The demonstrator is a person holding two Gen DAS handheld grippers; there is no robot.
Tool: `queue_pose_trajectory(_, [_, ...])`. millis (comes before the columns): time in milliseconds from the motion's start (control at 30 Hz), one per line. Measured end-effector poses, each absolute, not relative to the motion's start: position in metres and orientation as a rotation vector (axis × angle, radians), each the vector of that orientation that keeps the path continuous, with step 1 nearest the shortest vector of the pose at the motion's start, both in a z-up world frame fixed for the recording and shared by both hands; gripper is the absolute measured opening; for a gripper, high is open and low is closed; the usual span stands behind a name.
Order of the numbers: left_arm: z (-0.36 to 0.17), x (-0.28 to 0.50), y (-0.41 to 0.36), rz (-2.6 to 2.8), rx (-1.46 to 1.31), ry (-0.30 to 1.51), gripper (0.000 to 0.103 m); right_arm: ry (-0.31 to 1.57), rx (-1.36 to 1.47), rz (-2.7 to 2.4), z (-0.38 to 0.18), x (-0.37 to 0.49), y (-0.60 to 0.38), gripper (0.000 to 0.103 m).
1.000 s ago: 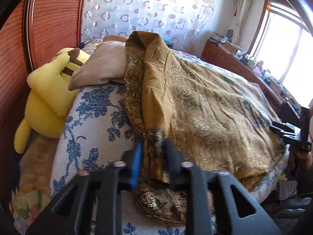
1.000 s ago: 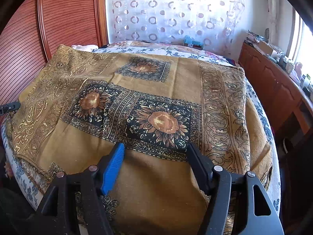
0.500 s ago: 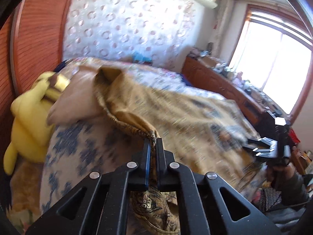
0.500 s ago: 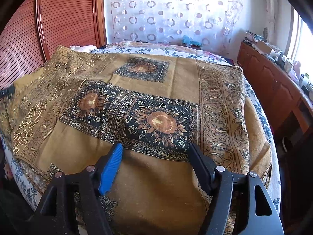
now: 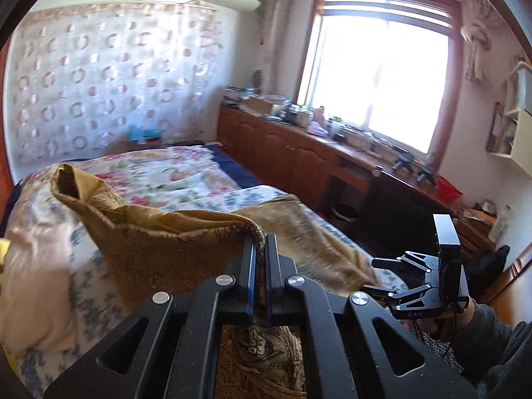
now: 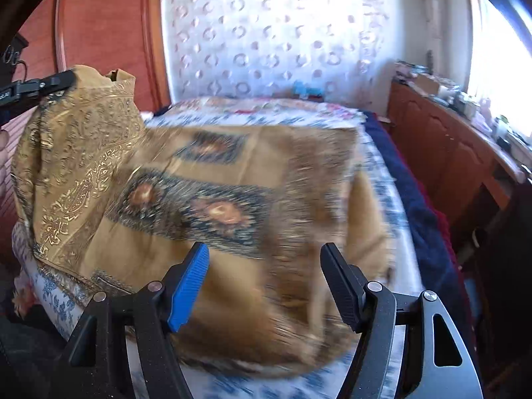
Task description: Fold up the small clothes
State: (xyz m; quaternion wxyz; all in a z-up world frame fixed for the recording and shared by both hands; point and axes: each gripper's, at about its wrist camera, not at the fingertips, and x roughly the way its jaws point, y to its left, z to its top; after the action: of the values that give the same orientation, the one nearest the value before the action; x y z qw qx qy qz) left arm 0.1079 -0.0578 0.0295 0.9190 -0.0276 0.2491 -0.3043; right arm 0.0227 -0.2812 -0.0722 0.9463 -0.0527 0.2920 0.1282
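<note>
- Left tongs (image 5: pixel 260 252) clenched on the edge of the ochre patterned cloth (image 6: pixel 232 199), hoisted clear of the bed (image 6: pixel 382 179) at its left side.
- Right tongs (image 6: pixel 266 286) released, jaws wide, poised above the cloth's near edge, nothing between them.
- Risk, as judged: with only one edge pinched and the rest dragging over the blue-flowered bedspread (image 5: pixel 79 302), likely to bunch or twist instead of creasing cleanly.
- Further risk: a thin hem in a narrow pinch, liable to slip out under the weight of the hanging fabric.
- Cloth itself: mustard-gold, soft and drapey, with scrolling gilt borders and dark sunflower panels; lifted side rucked into a peak, remainder spread across the bed, near edge drooping over the mattress side.
</note>
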Motion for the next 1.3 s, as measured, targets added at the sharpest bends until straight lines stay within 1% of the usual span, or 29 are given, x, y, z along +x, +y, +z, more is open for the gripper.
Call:
queue_pose_trajectory(333, [0.070,0.137,-0.168,-0.805,0.047,0.525,0.005,0.541,-0.015,0.154,-0.068,-0.013,-0.339,0.071])
queue_pose_trajectory(467, [0.064,0.142,-0.198,-0.810,0.095,0.576,0.005,0.547,0.000,0.134,-0.068,-0.021,-0.347,0.071])
queue_pose_trajectory(500, [0.060,0.144,-0.203,-0.804,0.102,0.591,0.007,0.548,0.000,0.132,-0.069,-0.022,-0.348,0.071])
queue_pose_trajectory(567, [0.053,0.143,-0.203,-0.814,0.102,0.592,0.020,0.551,0.001,0.129,-0.070,-0.023,-0.348,0.071])
queue_pose_trajectory(600, [0.051,0.142,-0.201,-0.804,0.107,0.585,0.034,0.551,0.002,0.128,-0.070,-0.024,-0.348,0.071])
queue_pose_trajectory(633, [0.048,0.141,-0.200,-0.789,0.113,0.580,0.045,0.551,0.003,0.127,-0.068,-0.023,-0.349,0.072])
queue_pose_trajectory(700, [0.045,0.140,-0.196,-0.770,0.114,0.581,0.048,0.552,0.006,0.127,-0.067,-0.021,-0.349,0.071])
queue_pose_trajectory(767, [0.043,0.140,-0.186,-0.755,0.101,0.592,0.056,0.551,0.007,0.130,-0.065,-0.017,-0.347,0.071])
queue_pose_trajectory(800, [0.042,0.140,-0.181,-0.745,0.097,0.589,0.064,0.551,0.007,0.135,-0.065,-0.014,-0.345,0.071])
queue_pose_trajectory(833, [0.041,0.138,-0.176,-0.734,0.094,0.581,0.069,0.551,0.006,0.141,-0.066,-0.013,-0.345,0.071])
queue_pose_trajectory(933, [0.038,0.130,-0.151,-0.684,0.084,0.558,0.075,0.553,-0.009,0.153,-0.066,-0.007,-0.339,0.071])
queue_pose_trajectory(1300, [0.013,0.113,-0.077,-0.516,0.045,0.558,0.075,0.571,-0.081,0.233,-0.059,0.034,-0.305,0.071])
